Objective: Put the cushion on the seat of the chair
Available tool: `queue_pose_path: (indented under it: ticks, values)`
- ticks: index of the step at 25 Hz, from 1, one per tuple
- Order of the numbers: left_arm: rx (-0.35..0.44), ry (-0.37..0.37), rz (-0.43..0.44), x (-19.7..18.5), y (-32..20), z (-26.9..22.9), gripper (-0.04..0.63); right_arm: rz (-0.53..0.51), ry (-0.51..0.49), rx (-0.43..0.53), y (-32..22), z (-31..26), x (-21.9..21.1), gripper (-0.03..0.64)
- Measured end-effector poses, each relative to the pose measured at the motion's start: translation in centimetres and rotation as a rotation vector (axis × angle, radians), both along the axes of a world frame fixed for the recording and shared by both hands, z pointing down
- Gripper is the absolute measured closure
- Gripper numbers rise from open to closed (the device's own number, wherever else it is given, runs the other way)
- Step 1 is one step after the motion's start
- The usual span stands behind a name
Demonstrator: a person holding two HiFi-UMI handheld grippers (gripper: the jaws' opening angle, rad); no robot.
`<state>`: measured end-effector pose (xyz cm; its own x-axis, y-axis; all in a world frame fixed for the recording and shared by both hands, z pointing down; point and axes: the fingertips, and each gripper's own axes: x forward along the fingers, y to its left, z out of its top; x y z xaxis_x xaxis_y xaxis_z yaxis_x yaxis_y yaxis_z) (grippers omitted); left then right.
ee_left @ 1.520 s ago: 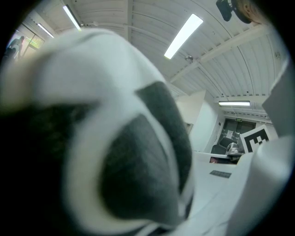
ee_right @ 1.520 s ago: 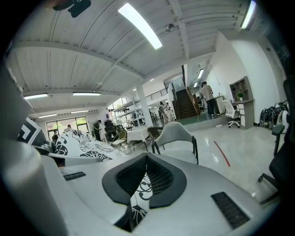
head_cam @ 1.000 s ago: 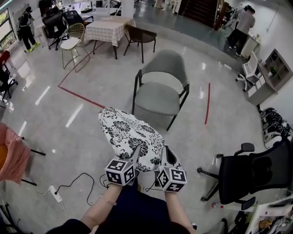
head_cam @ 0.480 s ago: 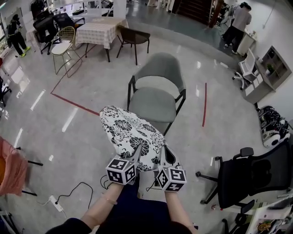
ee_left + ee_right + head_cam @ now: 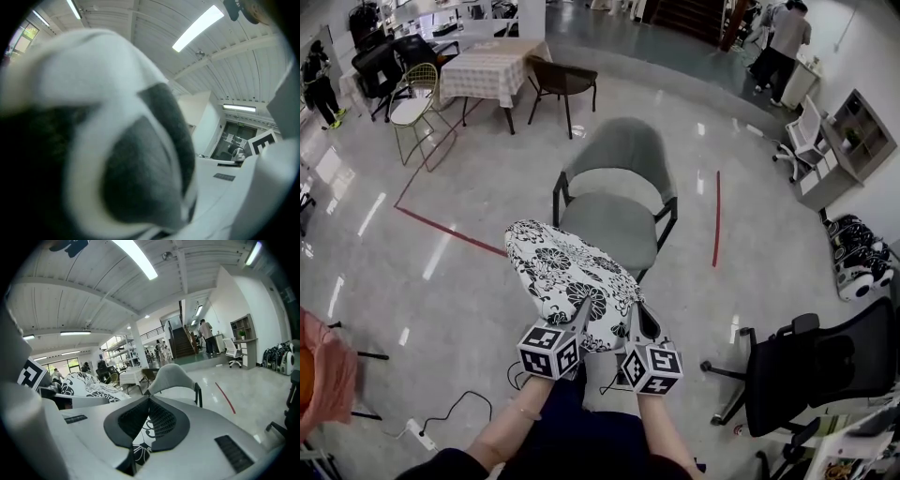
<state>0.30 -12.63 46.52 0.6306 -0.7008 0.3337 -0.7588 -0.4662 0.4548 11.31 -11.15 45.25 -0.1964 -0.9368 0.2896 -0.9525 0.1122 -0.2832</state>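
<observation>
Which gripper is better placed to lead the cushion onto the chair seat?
Right, slightly. The left gripper and right gripper both clamp the cushion, so both must carry it. But the right one lines up better with the chair seat, straight ahead in its view; fabric fills the left gripper view.

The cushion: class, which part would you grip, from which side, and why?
Grip the cushion by its thin near edge, from the person's side, at two spots set apart. It is flat, wide and soft: only the rim fits between fingers, and two holds keep it level. The left gripper and right gripper grip it so, leaving the far end free toward the chair.
</observation>
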Motion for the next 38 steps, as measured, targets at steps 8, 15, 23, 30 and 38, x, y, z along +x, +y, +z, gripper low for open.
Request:
queue_pose_path:
  ticks: [8, 15, 23, 30, 38]
  values:
    - [-0.005, 0.003, 0.015, 0.8, -6.4, -0.3, 0.569, 0.022, -0.011, -0.012, -6.0, 0.0, 0.4, 0.624]
    - [-0.024, 0.017, 0.033, 2.0, -12.3, 0.4, 0.569, 0.054, -0.018, -0.021, -11.6, 0.1, 1.3, 0.624]
    - [-0.024, 0.033, 0.084, 3.8, -18.3, 1.4, 0.569, 0.113, -0.014, -0.014, -17.4, 0.1, 3.0, 0.624]
    - [-0.008, 0.066, 0.135, 5.3, -22.1, 2.0, 0.569, 0.165, 0.002, 0.013, -20.6, -0.3, 4.5, 0.624]
    - [-0.014, 0.081, 0.195, 7.3, -24.4, 3.3, 0.569, 0.148, 0.065, 0.027, -22.6, -0.2, 5.5, 0.624]
